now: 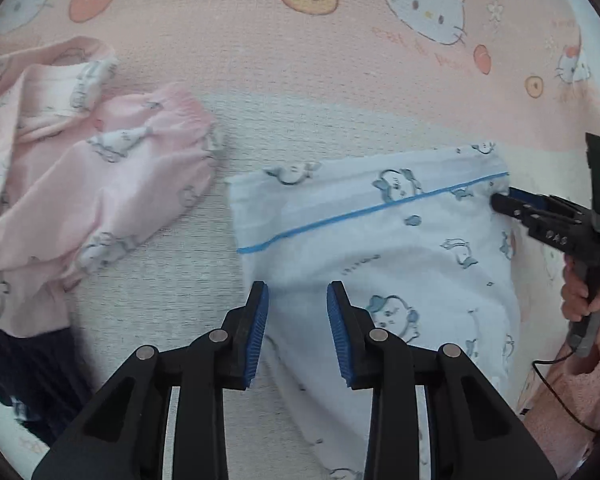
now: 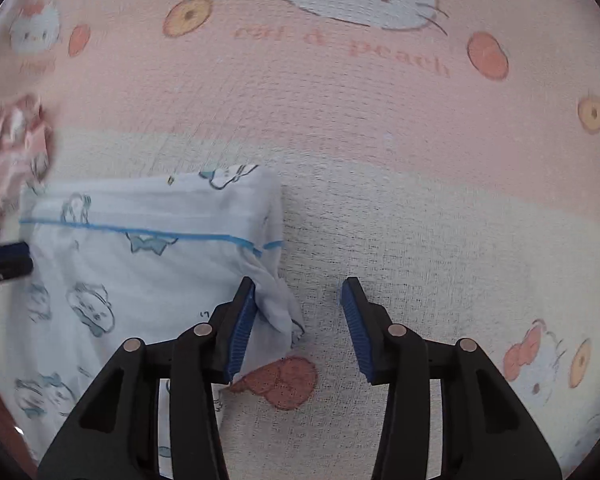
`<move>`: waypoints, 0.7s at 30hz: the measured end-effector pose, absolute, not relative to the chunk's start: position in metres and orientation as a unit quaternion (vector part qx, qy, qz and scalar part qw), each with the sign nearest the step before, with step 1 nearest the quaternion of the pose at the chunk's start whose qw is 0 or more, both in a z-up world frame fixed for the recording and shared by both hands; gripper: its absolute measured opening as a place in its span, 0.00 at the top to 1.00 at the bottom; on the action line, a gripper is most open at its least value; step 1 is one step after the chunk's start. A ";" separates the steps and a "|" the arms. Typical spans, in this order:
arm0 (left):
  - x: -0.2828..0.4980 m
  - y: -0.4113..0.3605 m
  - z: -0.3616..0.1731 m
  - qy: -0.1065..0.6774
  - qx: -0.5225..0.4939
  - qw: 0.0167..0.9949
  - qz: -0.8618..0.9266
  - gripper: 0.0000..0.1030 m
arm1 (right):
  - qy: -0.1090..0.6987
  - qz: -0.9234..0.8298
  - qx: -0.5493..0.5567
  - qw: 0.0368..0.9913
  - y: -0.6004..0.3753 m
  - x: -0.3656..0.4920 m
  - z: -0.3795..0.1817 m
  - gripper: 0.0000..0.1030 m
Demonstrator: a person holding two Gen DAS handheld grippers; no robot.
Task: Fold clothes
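the blue garment (image 1: 380, 264) lies partly folded on the sheet (image 1: 300, 80), waistband with its blue piping away from the cameras, a leg running back under the left claw (image 1: 298, 332). a crumpled pink garment (image 1: 92, 184) sits just to its left, with something dark (image 1: 32, 376) below that

the main risk is the loose twist of cloth at the garment's right edge: in the right view it bunches up against the inner pad of the right claw (image 2: 300, 328), and if that claw moves off or closes carelessly it may drag the twist along and pull the fold open. the left claw could also catch only the top layer at the left edge, so the layers slide apart and the fold goes crooked. the pink garment is near enough to be snagged by a wide sweep

left claw: jaws open, nothing between them, poised low over the garment's left edge and pointing across the bed toward the waistband. right claw: jaws spread wide, empty, pointing the same way at the garment's right edge, with its left pad touching, or perhaps only just beside, the twist; blur makes that hard to settle. in the left view the right hand (image 1: 588, 296) grips the tool handle, and the claw tip rests by the waistband's right end
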State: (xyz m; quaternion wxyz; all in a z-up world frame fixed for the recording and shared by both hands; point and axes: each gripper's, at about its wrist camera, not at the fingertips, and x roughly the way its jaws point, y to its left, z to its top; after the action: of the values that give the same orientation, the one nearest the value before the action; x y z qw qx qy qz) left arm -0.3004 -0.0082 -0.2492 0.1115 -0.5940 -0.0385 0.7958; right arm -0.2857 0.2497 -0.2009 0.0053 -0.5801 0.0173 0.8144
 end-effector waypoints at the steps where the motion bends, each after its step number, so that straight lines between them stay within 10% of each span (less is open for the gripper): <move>1: -0.301 -0.013 -0.244 -0.043 -0.583 0.114 0.803 0.67 | 0.009 0.821 -0.571 0.015 0.250 -0.284 -0.195 0.58; 10: -0.318 -0.029 -0.222 -0.049 -0.577 0.071 0.812 0.64 | -0.050 0.834 -0.550 -0.002 0.220 -0.329 -0.202 0.58; 21: -0.242 -0.017 -0.225 -0.119 -0.603 0.096 0.783 0.61 | 0.111 0.821 -0.558 -0.048 0.228 -0.213 -0.144 0.55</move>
State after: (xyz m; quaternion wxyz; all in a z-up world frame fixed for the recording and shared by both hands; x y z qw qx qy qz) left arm -0.2421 -0.0169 -0.2248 0.0958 -0.6028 -0.1192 0.7831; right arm -0.2135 0.2283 -0.1440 -0.0483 -0.5577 0.1114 0.8211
